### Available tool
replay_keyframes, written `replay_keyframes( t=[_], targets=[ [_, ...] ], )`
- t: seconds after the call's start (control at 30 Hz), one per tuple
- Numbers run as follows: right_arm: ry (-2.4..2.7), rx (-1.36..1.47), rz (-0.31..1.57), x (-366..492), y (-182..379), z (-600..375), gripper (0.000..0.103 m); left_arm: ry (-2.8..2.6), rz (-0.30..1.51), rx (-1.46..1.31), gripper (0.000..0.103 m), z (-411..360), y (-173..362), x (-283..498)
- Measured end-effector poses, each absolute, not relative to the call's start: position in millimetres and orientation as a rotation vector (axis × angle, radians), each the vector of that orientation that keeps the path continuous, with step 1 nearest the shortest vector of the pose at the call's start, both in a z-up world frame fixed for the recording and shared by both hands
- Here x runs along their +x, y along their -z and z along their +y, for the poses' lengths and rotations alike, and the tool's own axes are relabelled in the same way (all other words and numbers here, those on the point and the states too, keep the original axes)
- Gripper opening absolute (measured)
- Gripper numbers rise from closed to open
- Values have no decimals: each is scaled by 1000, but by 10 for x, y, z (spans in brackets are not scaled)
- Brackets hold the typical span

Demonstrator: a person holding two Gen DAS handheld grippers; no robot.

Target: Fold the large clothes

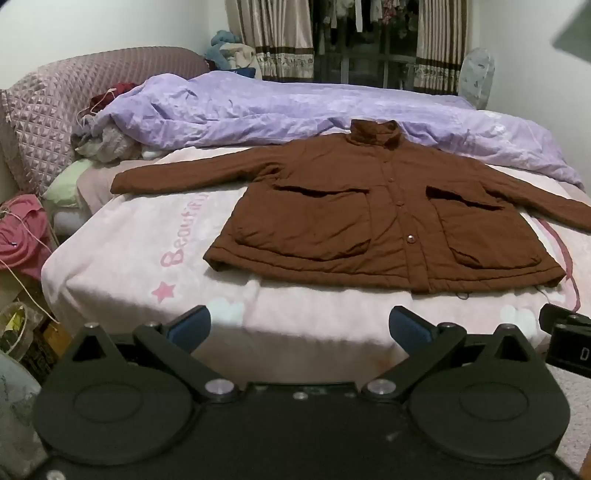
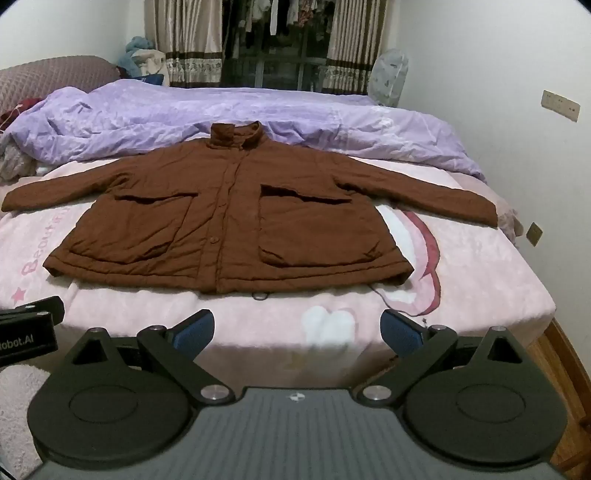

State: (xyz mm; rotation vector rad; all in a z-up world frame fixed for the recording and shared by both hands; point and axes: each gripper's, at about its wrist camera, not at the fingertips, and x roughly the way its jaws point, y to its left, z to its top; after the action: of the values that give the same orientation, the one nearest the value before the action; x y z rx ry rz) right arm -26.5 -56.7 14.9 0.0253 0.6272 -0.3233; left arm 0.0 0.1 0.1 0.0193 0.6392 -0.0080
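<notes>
Pink plush bedding (image 1: 122, 273) printed with a star and the word "Beautiful" covers the bed, with a crumpled lilac duvet (image 1: 258, 107) pushed toward the far side below striped curtains (image 1: 273, 33). On the pink cover lies a brown jacket (image 1: 384, 221) — front up, buttoned, sleeves spread to both sides, collar touching the duvet, hem toward the cameras. Both grippers hover off the near edge of the bed, well apart from the jacket. The left gripper (image 1: 301, 325) has its blue-padded jaws spread wide, holding nothing; the right gripper (image 2: 297, 328) likewise gapes empty. Only the left view shows the quilted headboard (image 1: 55, 107) and a pink garment (image 1: 22, 236) beside the bed — only the right view shows the wall switch plate (image 2: 559, 105).
</notes>
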Motion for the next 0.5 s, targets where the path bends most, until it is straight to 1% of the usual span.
replay_keyframes(
  t=[0.5],
  targets=[
    [328, 17, 631, -270, -133, -543, 103, 7, 638, 26, 103, -1, 19, 8]
  ],
)
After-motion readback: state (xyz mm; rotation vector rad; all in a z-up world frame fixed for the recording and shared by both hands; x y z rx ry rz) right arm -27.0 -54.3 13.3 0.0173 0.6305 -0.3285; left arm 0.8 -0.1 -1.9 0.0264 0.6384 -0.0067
